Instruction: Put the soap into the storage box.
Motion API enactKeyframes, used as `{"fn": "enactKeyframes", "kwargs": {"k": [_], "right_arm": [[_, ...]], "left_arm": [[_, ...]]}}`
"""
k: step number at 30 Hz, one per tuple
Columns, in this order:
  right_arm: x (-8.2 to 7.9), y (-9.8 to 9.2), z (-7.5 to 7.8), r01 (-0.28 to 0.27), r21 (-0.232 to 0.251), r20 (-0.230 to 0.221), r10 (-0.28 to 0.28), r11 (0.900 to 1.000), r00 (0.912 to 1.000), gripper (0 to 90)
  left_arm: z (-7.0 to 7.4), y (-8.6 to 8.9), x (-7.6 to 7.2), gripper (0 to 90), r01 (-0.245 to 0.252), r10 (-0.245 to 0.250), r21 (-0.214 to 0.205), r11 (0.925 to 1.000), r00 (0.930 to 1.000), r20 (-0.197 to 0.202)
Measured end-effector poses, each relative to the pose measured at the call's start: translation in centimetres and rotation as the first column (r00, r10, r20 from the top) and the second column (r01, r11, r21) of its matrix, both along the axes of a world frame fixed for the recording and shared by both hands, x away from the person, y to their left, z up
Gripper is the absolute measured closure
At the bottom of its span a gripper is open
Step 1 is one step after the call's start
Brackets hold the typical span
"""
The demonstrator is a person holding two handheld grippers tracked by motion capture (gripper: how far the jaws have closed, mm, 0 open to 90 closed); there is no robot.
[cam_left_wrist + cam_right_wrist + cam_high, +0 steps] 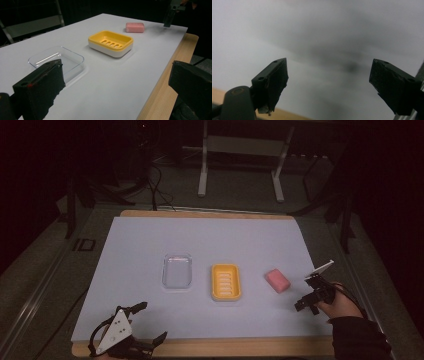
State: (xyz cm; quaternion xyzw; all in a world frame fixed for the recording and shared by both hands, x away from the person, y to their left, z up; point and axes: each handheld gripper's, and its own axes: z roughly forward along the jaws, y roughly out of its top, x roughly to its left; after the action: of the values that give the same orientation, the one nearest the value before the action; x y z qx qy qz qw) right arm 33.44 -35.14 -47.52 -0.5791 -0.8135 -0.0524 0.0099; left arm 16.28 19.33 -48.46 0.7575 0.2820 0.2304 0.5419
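Note:
A pink soap bar (277, 280) (135, 27) lies on the white mat, right of a yellow soap dish (226, 281) (110, 43) with a slotted tray. Left of the dish sits a clear plastic lid (177, 271) (56, 61). My right gripper (306, 294) (329, 68) hovers just right of the soap, tilted down toward the mat, jaws open with nothing between them. My left gripper (152, 321) (113, 72) rests at the front left corner of the mat, open and empty, facing the lid and the dish.
The white mat (150, 240) covers a wooden board whose front edge (225, 346) shows along the near side. Behind the table stand a metal frame (240, 165) and loose cables (157, 190) on the dark floor.

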Motion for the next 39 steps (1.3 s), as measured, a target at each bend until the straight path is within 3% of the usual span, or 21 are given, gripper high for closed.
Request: {"fn": "enactKeyframes", "kwargs": {"k": [5,14,17,18,22,26,28,33,35,39], "right_arm": [[-0.2,0.2,-0.6,-0.099,-0.001,-0.099,0.099,0.9950,0.9902,16.9],[-0.1,0.4,-0.4,-0.224,-0.006,-0.138,0.221,0.9745,0.9653,16.4],[0.1,0.4,-0.3,-0.245,-0.022,-0.138,0.240,0.9692,0.9610,17.0],[0.2,0.4,-0.2,-0.278,-0.049,-0.138,0.269,0.9594,0.9532,17.0],[0.5,0.4,0.0,-0.312,-0.069,-0.142,0.300,0.9475,0.9432,16.7],[1.0,0.4,0.3,-0.333,-0.058,-0.122,0.325,0.9410,0.9378,13.4],[1.2,0.5,0.4,-0.344,-0.079,-0.115,0.334,0.9356,0.9355,13.5],[2.1,0.7,0.6,-0.348,-0.082,-0.105,0.339,0.9340,0.9349,13.6],[2.2,0.8,0.5,-0.367,-0.090,-0.099,0.359,0.9257,0.9282,13.7],[2.8,1.1,0.4,-0.372,-0.069,-0.093,0.365,0.9257,0.9263,13.7]], "left_arm": [[0.0,0.0,0.0,0.6,0.001,-0.001,0.001,1.0000,1.0000,0.000],[0.0,0.0,0.0,0.5,0.002,-0.002,-0.002,1.0000,1.0000,0.001],[0.0,0.0,0.0,0.6,0.003,-0.003,-0.003,1.0000,1.0000,0.001],[0.0,0.0,0.0,0.6,0.003,-0.003,-0.002,1.0000,1.0000,0.001],[0.0,0.0,0.0,0.6,0.005,-0.005,-0.003,1.0000,1.0000,0.001],[0.0,0.0,0.0,0.6,0.006,-0.006,-0.003,1.0000,1.0000,0.001],[0.0,0.0,0.0,0.6,0.005,-0.005,-0.005,1.0000,1.0000,0.000],[0.0,0.0,0.0,0.6,0.006,-0.006,-0.007,1.0000,1.0000,-0.003],[0.0,0.0,0.0,0.6,0.007,-0.007,-0.009,0.9999,1.0000,-0.004],[0.0,-0.1,0.0,0.5,0.009,-0.009,-0.008,0.9999,0.9999,-0.006]]}}
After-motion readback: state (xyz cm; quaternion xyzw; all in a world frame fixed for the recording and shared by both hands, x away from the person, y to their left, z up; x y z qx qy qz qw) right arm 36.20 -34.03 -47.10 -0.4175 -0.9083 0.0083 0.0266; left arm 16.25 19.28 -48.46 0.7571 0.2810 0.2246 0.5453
